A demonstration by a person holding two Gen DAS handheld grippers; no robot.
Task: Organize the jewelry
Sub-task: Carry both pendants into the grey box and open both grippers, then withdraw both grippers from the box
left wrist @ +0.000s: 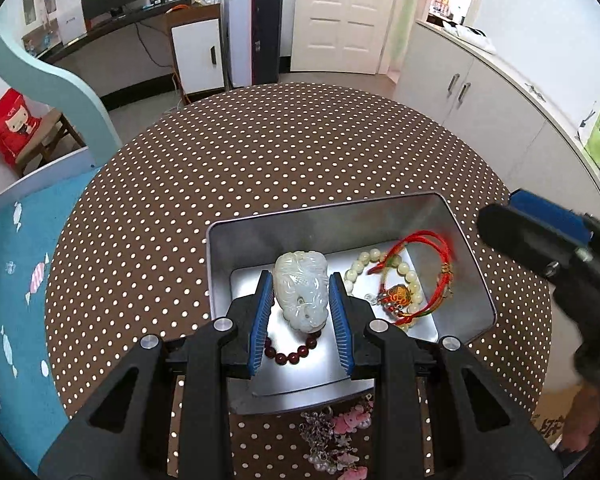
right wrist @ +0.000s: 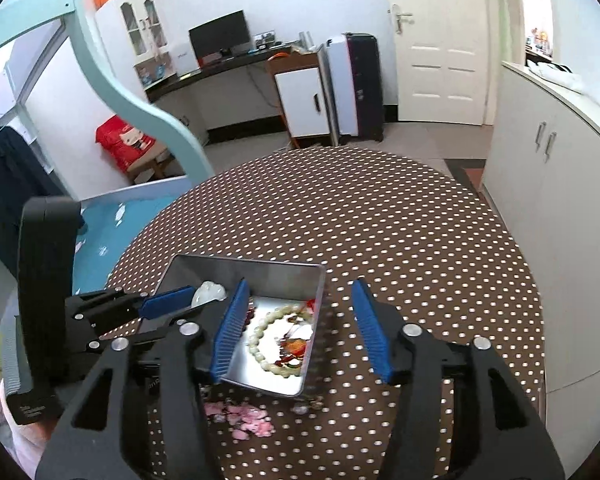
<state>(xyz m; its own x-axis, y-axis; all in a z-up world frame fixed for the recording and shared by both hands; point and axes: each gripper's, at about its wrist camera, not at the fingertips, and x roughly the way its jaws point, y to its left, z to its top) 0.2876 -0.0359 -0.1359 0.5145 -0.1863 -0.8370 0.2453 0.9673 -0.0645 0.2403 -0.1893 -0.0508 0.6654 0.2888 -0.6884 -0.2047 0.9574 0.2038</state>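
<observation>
A metal tray [left wrist: 324, 216] sits on the polka-dot table [left wrist: 260, 152]. My left gripper [left wrist: 302, 300] reaches into it, its blue pads on either side of a pale carved jade pendant [left wrist: 300, 292]; whether the pads touch it I cannot tell. A dark red bead bracelet [left wrist: 292, 354] lies under the pendant. A pale green bead bracelet [left wrist: 380, 268] and a red cord bracelet [left wrist: 428, 268] lie in the tray's right part. My right gripper [right wrist: 300, 328] is open and empty above the tray's right side [right wrist: 314, 344]. The left gripper also shows in the right wrist view [right wrist: 180, 296].
A pink and silver charm chain [left wrist: 336, 436] lies on the table in front of the tray, also in the right wrist view [right wrist: 244, 416]. White cabinets [left wrist: 500, 92] stand to the right. A teal bed frame [left wrist: 40, 72] and blue mat are at the left.
</observation>
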